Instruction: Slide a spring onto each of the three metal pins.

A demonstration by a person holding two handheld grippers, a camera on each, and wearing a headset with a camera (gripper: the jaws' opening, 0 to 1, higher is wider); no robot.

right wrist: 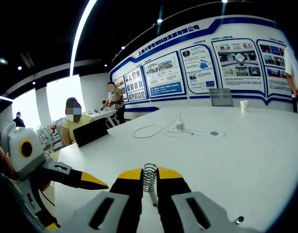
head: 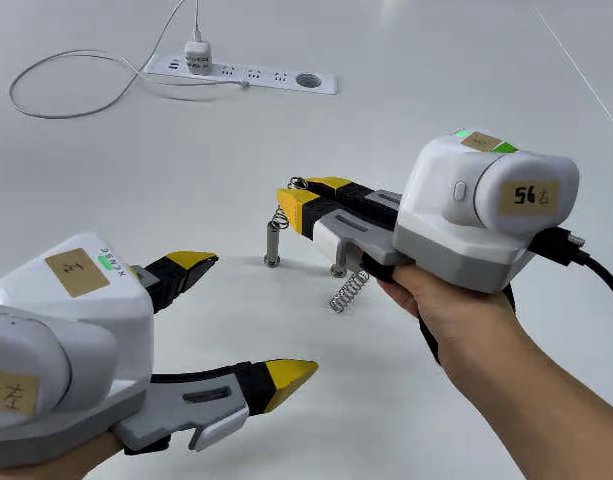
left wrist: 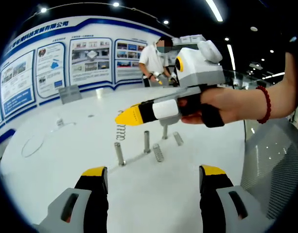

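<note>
right gripper [head: 304, 193] pinching spring [right wrist: 149, 178], coil hanging just above end pin [left wrist: 119, 154]; imo keep coil upright, centre bore over pin tip, lower before letting go; left gripper [head: 258, 315] jaws wide apart, idle; spare spring [head: 348, 290] lying on table [head: 136, 190]

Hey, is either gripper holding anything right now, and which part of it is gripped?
The right gripper pinches a spring by its upper end between its yellow tips; the rest hangs above a pin. The left gripper is open and empty.
</note>
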